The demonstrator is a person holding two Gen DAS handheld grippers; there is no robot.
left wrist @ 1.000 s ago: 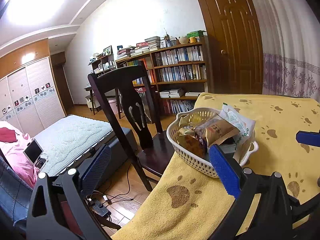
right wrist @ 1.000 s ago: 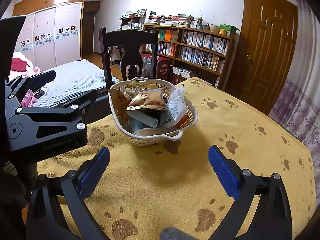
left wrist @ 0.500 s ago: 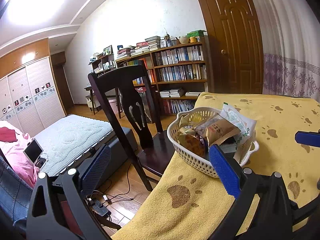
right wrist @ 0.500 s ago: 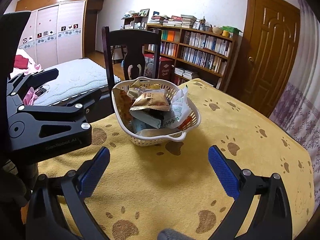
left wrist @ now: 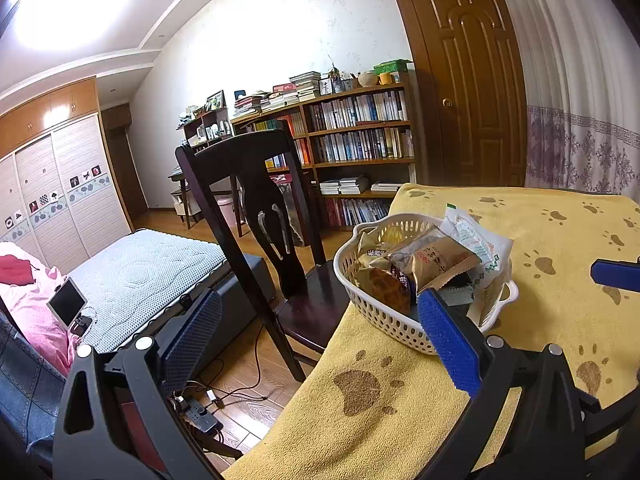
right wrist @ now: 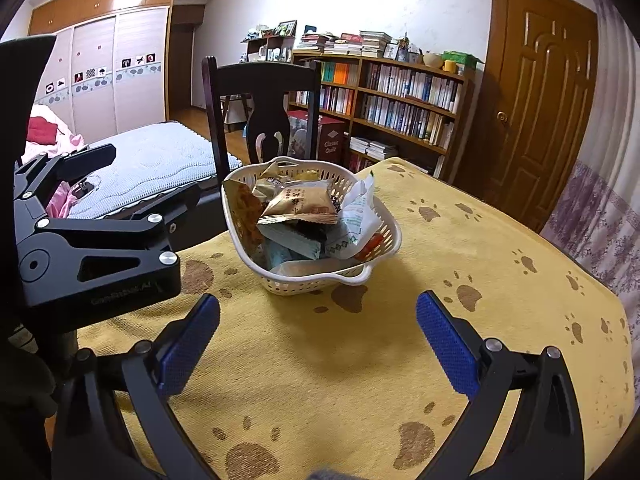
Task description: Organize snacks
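Right gripper (right wrist: 318, 344): fingers spread wide and released, blue pads facing each other over the bench, gripping nothing; it hung short of the basket, which sat ahead between the two finger lines.
Left gripper (left wrist: 320, 340): fingers likewise released and empty; the left pad hung out past the bench edge over the floor, the right pad overlapped the near wall of the basket in the left wrist view, contact impossible to judge.
Left gripper seen from the right wrist camera: black frame at the left border, beside the basket and apart from it.
Basket (right wrist: 384, 240): white, perforated plastic, standing upright on the bench near its edge by the chair.
Snacks (right wrist: 300, 204): heaped in the basket; a gold-brown packet lay on top, a waffle-patterned packet leaned on the left wall, a white-and-green packet stuck up on the right, pale flat packs lay beneath.
Bench (right wrist: 500, 280): covered with a yellow cloth printed with brown paw marks.
Chair (left wrist: 256, 208): dark wood, just beside the bench edge, behind the basket.
Beyond: a bed (left wrist: 148, 268) with a grey quilted cover, a bookshelf (right wrist: 404, 100) full of books, a brown door (right wrist: 540, 112).
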